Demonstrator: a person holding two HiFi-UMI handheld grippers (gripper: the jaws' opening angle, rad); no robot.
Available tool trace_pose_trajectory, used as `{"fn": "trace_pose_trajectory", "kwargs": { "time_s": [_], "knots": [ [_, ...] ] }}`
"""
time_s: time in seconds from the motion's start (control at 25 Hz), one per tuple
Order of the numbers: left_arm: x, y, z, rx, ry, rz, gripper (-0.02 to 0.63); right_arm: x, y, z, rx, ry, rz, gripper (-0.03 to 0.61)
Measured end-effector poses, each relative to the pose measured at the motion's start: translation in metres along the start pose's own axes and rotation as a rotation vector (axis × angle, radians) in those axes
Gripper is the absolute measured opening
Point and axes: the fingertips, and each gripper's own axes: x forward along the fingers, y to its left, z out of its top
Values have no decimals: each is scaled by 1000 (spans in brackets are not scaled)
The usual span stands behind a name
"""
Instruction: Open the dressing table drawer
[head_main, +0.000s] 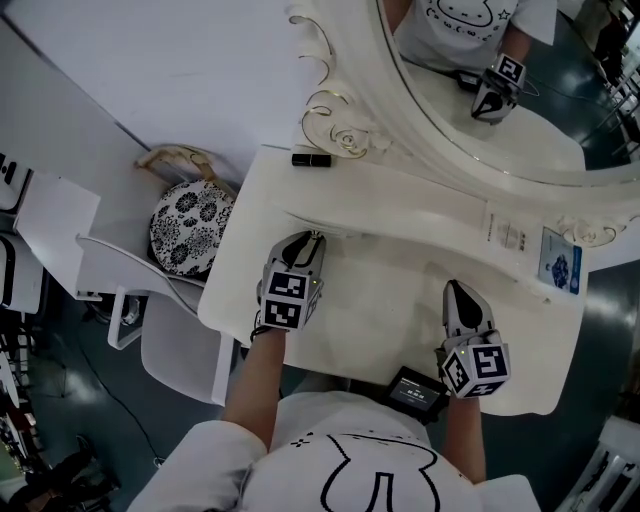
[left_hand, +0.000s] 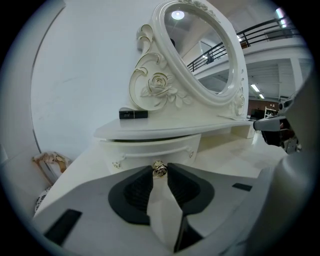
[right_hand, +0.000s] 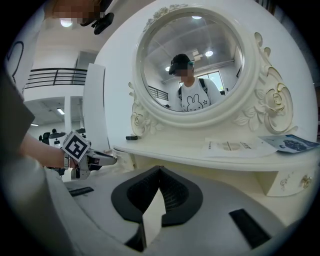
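Observation:
The white dressing table (head_main: 400, 300) carries an oval mirror and a raised shelf with a small curved drawer (left_hand: 150, 150) under its left end. A gold rose knob (left_hand: 159, 169) on that drawer sits between the pads of my left gripper (left_hand: 160, 172), which is shut on it. In the head view the left gripper (head_main: 312, 240) points at the drawer front below the shelf. My right gripper (head_main: 458, 290) hovers over the tabletop to the right, its jaws meeting at the tips (right_hand: 160, 171) with nothing between them. From the right gripper view the left gripper (right_hand: 112, 159) shows at the shelf's left end.
A black lipstick-like tube (head_main: 311, 159) lies on the shelf's left end; a paper (head_main: 508, 236) and a blue card (head_main: 560, 262) lie on its right. A black device (head_main: 417, 392) sits at the table's front edge. A patterned stool (head_main: 190, 227) and white chair (head_main: 150, 300) stand left. Another gold knob (right_hand: 306, 181) is at the right.

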Motion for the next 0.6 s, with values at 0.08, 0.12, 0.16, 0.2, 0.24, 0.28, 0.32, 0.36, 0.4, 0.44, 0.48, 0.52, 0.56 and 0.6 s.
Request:
{"fn": "trace_pose_trajectory", "kwargs": {
  "time_s": [0.08, 0.12, 0.16, 0.2, 0.24, 0.28, 0.32, 0.36, 0.4, 0.44, 0.48, 0.52, 0.56, 0.6],
  "knots": [
    [-3, -1, -3, -1, 1, -5, 114, -3, 2, -2, 4, -4, -1, 13],
    [-4, -2, -4, -2, 1, -7, 114, -3, 3, -2, 4, -6, -1, 13],
    [-6, -2, -5, -1, 0, -9, 114, -4, 5, -2, 4, -8, -1, 14],
    [-8, -2, -6, -1, 1, -10, 114, -5, 7, -2, 2, -10, 0, 13],
    [-10, -2, -7, 0, 1, -11, 114, -6, 9, -2, 1, -12, 1, 13],
    [-12, -3, -8, 2, 3, -12, 114, -7, 11, -1, -1, -13, 2, 14],
    [-13, -4, -9, 3, 4, -13, 114, -8, 12, -1, -1, -14, 2, 14],
    [-15, -4, -10, 6, 5, -14, 114, -9, 13, -1, -1, -15, 2, 14],
    [-16, -5, -11, 9, 5, -16, 114, -10, 15, -1, -1, -16, 2, 14],
    [-18, -5, -12, 14, 6, -19, 114, -12, 16, -1, -1, -17, 2, 12],
    [-19, -6, -13, 19, 6, -22, 112, -13, 18, -1, -3, -18, 1, 13],
    [-21, -6, -14, 23, 7, -26, 113, -14, 19, 0, -4, -20, 1, 13],
    [-22, -7, -16, 26, 6, -29, 112, -15, 21, 0, -5, -23, 1, 14],
    [-23, -7, -16, 28, 5, -32, 112, -16, 22, 1, -5, -25, 1, 14]
  ]
}}
